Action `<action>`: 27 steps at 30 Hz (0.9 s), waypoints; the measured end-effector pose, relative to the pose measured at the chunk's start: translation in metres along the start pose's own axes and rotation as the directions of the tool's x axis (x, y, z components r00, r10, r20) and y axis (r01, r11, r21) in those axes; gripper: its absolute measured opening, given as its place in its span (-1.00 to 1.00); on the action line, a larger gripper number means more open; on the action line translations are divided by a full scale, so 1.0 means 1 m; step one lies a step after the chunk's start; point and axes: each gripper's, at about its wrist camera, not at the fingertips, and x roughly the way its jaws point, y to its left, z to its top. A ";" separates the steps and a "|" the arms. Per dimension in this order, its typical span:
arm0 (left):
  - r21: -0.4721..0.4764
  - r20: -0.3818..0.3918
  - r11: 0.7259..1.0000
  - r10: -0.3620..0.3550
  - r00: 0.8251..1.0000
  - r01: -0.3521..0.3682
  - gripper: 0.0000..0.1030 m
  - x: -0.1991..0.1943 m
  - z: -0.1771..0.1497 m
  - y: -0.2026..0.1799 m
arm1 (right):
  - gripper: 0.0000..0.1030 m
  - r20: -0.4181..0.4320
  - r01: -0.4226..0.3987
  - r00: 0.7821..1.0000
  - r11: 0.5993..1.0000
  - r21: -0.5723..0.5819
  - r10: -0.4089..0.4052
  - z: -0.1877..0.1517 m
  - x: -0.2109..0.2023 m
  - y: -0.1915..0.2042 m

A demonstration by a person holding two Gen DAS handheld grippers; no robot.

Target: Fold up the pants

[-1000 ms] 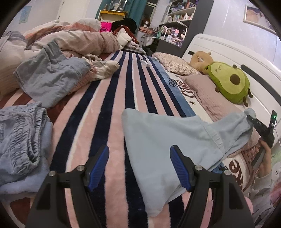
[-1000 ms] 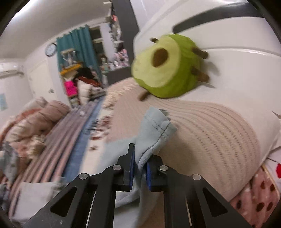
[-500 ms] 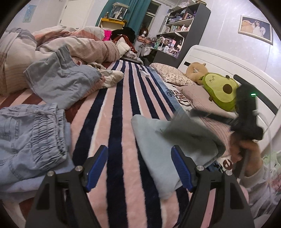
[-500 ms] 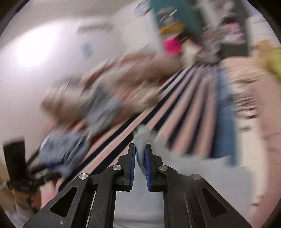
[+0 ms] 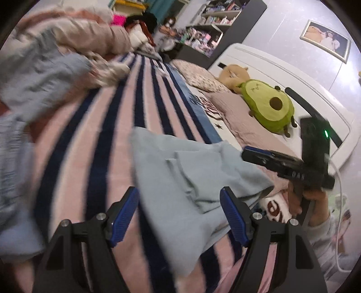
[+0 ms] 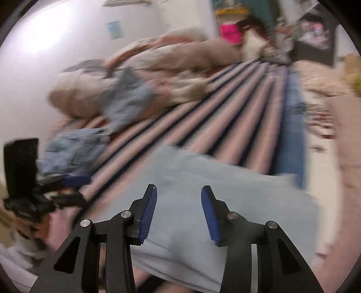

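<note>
Light blue pants (image 5: 180,180) lie folded over on the pink and navy striped bedspread (image 5: 94,144), with the top layer lying across the lower one. My left gripper (image 5: 178,207) is open and empty just above their near edge. My right gripper (image 6: 178,209) is open and empty over the same pants (image 6: 225,193); it shows in the left wrist view (image 5: 255,155) at the pants' right edge, and the left one (image 6: 24,184) shows at the left of the right wrist view.
Other blue garments (image 5: 38,74) and a rumpled pink duvet (image 5: 94,33) lie at the left. An avocado plush (image 5: 268,108) and pillows (image 5: 243,121) sit by the white headboard (image 5: 293,74) on the right. Shelves (image 5: 209,18) stand at the back.
My right gripper carried the pants' end from the pillow side over onto the rest of the pants, then opened and let it go. The left gripper stayed open and shifted slightly.
</note>
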 end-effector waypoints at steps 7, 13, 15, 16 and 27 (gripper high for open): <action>-0.074 -0.157 0.997 -0.046 0.986 0.035 0.14 0.069 0.002 -0.015 | -0.26 0.017 0.018 1.000 0.991 0.132 -0.020 -0.040 -0.025 -0.057; -0.080 -0.176 0.995 0.037 0.984 -0.052 0.02 0.085 0.003 -0.025 | -0.26 0.057 -0.035 0.998 0.984 0.174 0.026 -0.053 -0.032 -0.072; -0.067 -0.182 0.996 0.045 0.982 -0.058 -0.57 0.089 0.005 -0.029 | -0.26 0.069 -0.042 0.997 0.983 0.181 0.030 -0.056 -0.035 -0.075; -0.070 -0.187 0.996 0.038 0.982 -0.051 -0.67 0.091 0.006 -0.030 | -0.26 0.075 -0.047 0.997 0.981 0.189 0.033 -0.057 -0.036 -0.078; 0.047 0.103 0.994 0.089 0.991 -0.094 -0.86 0.003 0.044 -0.045 | -0.26 0.134 -0.042 0.991 0.974 0.221 0.013 -0.051 -0.057 -0.088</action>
